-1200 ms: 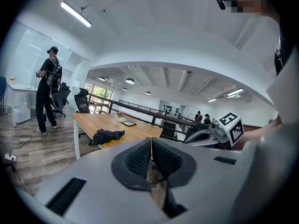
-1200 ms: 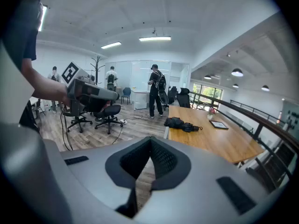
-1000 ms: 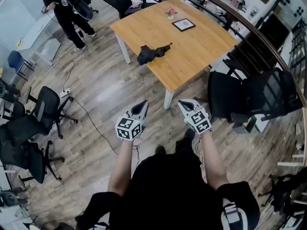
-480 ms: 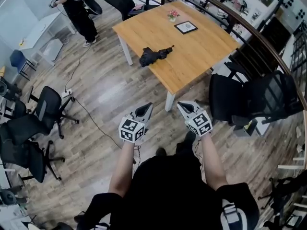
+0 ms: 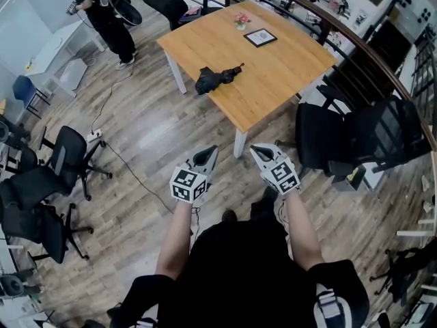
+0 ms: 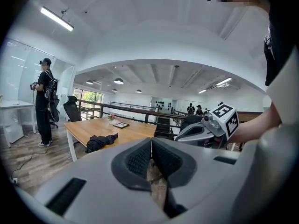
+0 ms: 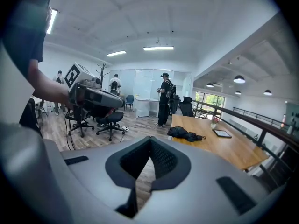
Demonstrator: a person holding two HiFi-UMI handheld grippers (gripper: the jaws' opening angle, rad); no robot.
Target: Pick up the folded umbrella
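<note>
1. Upper centre, on one square light-wood table (image 5: 273, 67): one black folded umbrella (image 5: 217, 78), one dark-framed picture (image 5: 261, 37), one small pink flower pot (image 5: 240, 19).
2. Lower centre: two grey grippers, left gripper (image 5: 205, 154) and right gripper (image 5: 258, 150), jaws closed on nothing, well apart from the umbrella.
3. Grey-brown plank floor (image 5: 136, 128); one dark-clothed person (image 5: 102, 12) at upper left.

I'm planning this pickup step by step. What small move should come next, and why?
Probably walk closer to the light wooden table: the black folded umbrella lies on its top near one edge, far beyond both grippers. The left gripper and right gripper are shut and empty, held over the wooden floor short of the table's corner.
</note>
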